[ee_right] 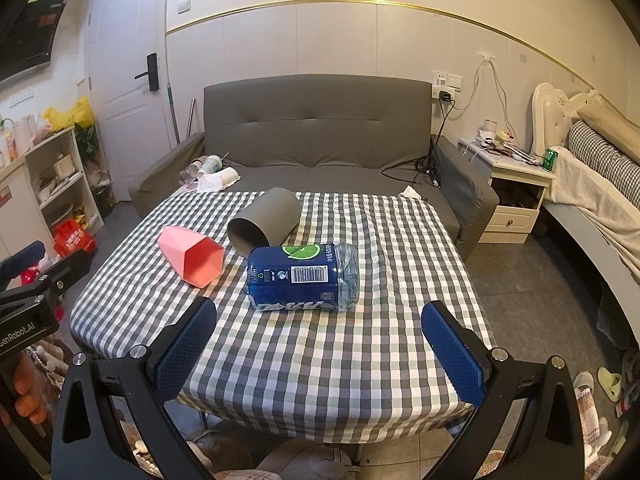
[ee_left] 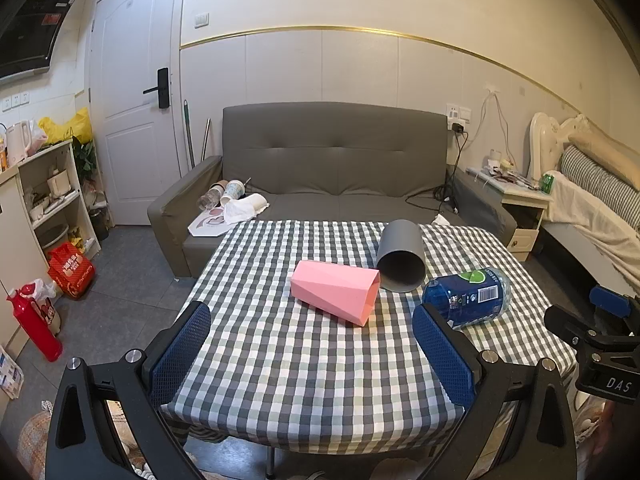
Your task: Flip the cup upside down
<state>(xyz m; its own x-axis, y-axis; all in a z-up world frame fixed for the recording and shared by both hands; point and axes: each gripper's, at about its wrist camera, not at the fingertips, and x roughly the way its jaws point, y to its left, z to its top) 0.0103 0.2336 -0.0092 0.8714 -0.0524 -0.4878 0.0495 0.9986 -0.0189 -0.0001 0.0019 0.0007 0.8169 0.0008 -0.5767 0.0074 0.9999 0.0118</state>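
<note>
Blue-padded fingers point(ee_left: 182, 354) of the left gripper point(ee_left: 312, 350) are seen spread wide apart over the near edge of a checked table point(ee_left: 304, 392), with nothing held between them. From the right wrist view, the right gripper point(ee_right: 320, 344) is likewise shown with its jaws wide apart and empty, poised above the near edge of the same cloth.

Three vessels are laid on their sides near the middle of the table. A pink cup point(ee_left: 336, 297), faceted in shape, is seen lying with its open mouth turned to the right in the left view. Just behind it, a grey cup point(ee_left: 400, 258) is tipped over with its mouth facing the cameras; from the right wrist view its rim appears to touch a blue jar point(ee_right: 302, 278). That jar, labelled with a barcode and a lime, is set nearest the right gripper. No cup is touched by either gripper.

Behind the table a grey sofa point(ee_left: 336, 152) is pictured, with litter at its left end. A white door point(ee_left: 128, 92) is seen at left, and a nightstand point(ee_right: 516, 196) and a bed point(ee_right: 600, 184) at right.
</note>
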